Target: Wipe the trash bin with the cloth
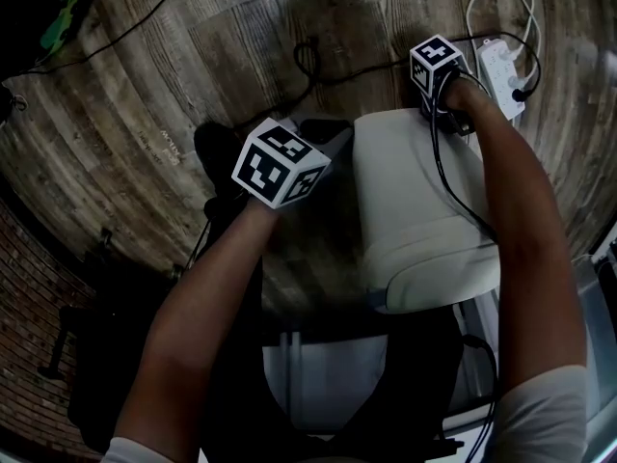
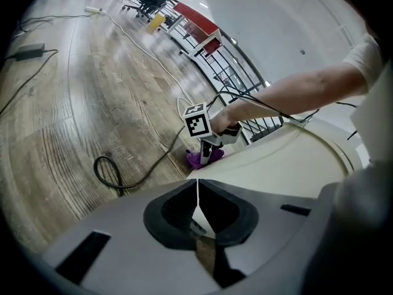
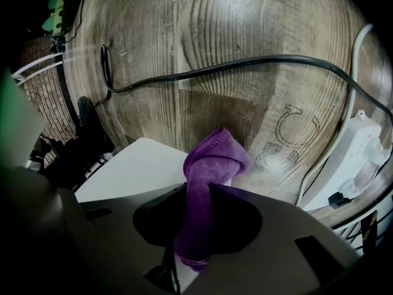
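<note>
Closest in, the purple cloth (image 3: 212, 161) stands up out of my right gripper (image 3: 198, 189), whose jaws are clamped on a bunched fold of it, with a loose tail hanging down between them. It is soft, light terry by the look of it, so it should drape and drag rather than slide, and the pinch on its middle seems enough for wiping, provided I press a broad fold flat and not just the tip. My right gripper holds it at the far edge of the white trash bin (image 1: 415, 220), which sits right in front of me on the wooden floor (image 3: 215, 29). The bin's top looks smooth, hard and gently domed; I judge the bin light enough to shift under a firm stroke. My left gripper (image 2: 197, 183) has its jaws pressed together on nothing and hangs over the bin's near left side, so it could brace the bin wall if the bin slides. A black cable (image 3: 245, 63) and a white power strip (image 3: 362, 158) lie on the floor just beyond the cloth, and I should keep my strokes clear of them.
</note>
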A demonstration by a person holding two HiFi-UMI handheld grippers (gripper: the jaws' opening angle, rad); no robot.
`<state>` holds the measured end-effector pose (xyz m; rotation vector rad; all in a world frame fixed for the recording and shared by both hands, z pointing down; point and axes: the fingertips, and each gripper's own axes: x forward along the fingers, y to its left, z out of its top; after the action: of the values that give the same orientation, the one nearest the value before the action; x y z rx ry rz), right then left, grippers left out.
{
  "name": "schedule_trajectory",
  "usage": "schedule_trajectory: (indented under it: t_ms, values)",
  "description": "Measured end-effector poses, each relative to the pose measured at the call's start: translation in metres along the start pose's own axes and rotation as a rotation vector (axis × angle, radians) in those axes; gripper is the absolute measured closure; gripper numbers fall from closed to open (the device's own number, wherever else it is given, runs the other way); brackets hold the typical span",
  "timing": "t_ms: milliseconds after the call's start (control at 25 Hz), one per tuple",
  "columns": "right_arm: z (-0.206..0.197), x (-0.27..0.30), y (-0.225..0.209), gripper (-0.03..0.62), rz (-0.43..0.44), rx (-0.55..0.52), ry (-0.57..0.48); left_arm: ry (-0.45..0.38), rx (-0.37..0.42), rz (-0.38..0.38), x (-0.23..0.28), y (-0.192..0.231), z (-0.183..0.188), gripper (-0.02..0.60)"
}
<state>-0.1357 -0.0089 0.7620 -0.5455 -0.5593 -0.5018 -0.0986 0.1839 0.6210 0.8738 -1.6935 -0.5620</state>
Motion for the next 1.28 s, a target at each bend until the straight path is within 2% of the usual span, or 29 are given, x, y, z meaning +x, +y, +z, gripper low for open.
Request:
schedule_trajectory:
  t_ms: [600,960,1280]
  values:
    - [0.036,0.006,0.091,0.502,0.001,-0.092,0.017,-0.039,-0.010,0.015,-0.042,0.025,-0.011,0.572]
    - [0.054,0.014,0.137,0.503,-0.027,-0.158,0.021,-0.066,-0.034,0.022,-0.066,0.041,-0.021,0.572]
    - [0.057,0.023,0.203,0.503,0.071,-0.190,0.044,-0.088,-0.070,0.037,-0.089,0.059,-0.028,0.572]
